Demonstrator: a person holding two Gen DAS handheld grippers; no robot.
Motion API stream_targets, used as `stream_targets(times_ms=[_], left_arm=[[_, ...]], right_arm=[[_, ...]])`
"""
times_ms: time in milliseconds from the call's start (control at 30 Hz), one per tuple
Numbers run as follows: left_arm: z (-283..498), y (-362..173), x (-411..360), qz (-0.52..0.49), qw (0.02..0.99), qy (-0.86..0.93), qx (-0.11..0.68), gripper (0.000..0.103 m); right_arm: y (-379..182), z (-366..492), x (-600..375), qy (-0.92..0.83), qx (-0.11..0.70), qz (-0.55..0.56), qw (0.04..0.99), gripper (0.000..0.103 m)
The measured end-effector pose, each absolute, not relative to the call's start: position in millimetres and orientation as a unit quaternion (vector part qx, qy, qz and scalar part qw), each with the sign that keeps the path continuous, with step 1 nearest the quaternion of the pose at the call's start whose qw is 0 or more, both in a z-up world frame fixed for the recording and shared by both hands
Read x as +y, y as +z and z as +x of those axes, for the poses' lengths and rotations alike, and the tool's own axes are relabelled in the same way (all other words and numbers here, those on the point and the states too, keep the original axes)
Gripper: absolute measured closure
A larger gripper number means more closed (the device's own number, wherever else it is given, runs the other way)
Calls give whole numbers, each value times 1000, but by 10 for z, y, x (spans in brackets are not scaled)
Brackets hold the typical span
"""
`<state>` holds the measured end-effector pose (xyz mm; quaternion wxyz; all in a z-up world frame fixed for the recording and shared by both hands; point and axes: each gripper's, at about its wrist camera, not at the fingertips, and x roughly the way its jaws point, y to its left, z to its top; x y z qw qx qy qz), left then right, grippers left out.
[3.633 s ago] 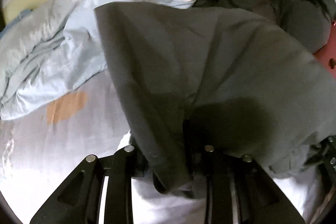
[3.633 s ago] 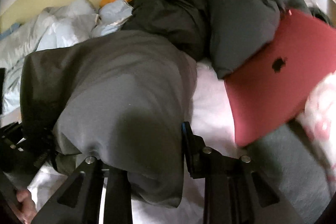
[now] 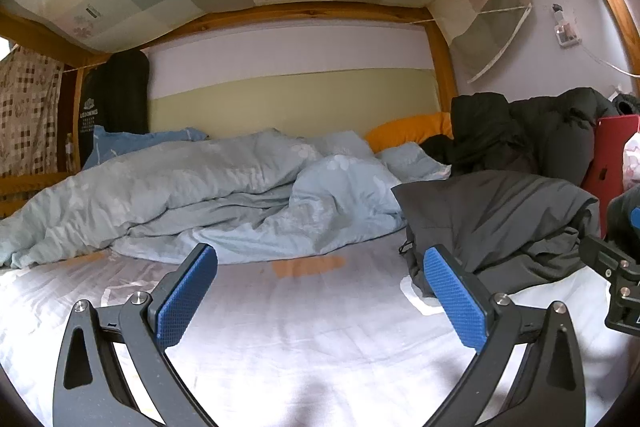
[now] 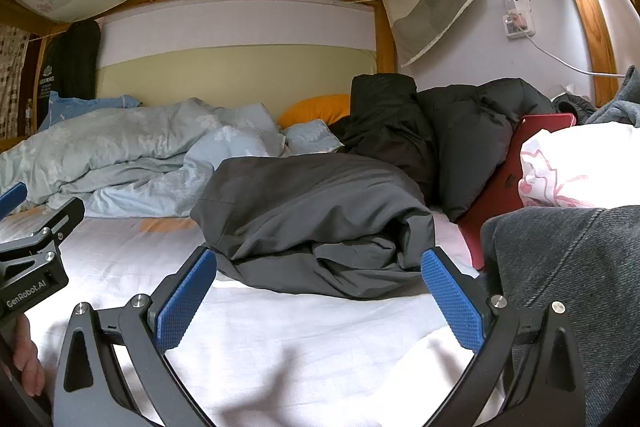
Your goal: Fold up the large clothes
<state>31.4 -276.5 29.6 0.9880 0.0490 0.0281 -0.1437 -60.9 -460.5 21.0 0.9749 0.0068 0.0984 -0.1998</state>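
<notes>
A dark grey fabric garment [image 4: 320, 219] lies folded in a thick bundle on the white bed sheet [image 4: 304, 339], between the rumpled pale blue duvet [image 3: 192, 195] and a red laptop [image 4: 516, 167] leaning against black padded jackets [image 4: 440, 131]. The left gripper [image 3: 320, 295] hovers over bare sheet with its blue-padded fingers [image 3: 186, 301] spread and empty. The right gripper [image 4: 320, 295], fingers likewise spread, sits just before the bundle, holding nothing.
</notes>
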Motion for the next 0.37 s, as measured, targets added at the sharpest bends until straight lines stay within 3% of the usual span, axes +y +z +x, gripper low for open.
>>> stream_targets(times_ms=[367], left_arm=[[275,269,-2886,81,993,-90,15,0]], right_arm=[[179,-481,-4618,-210,119,-7,970,0]])
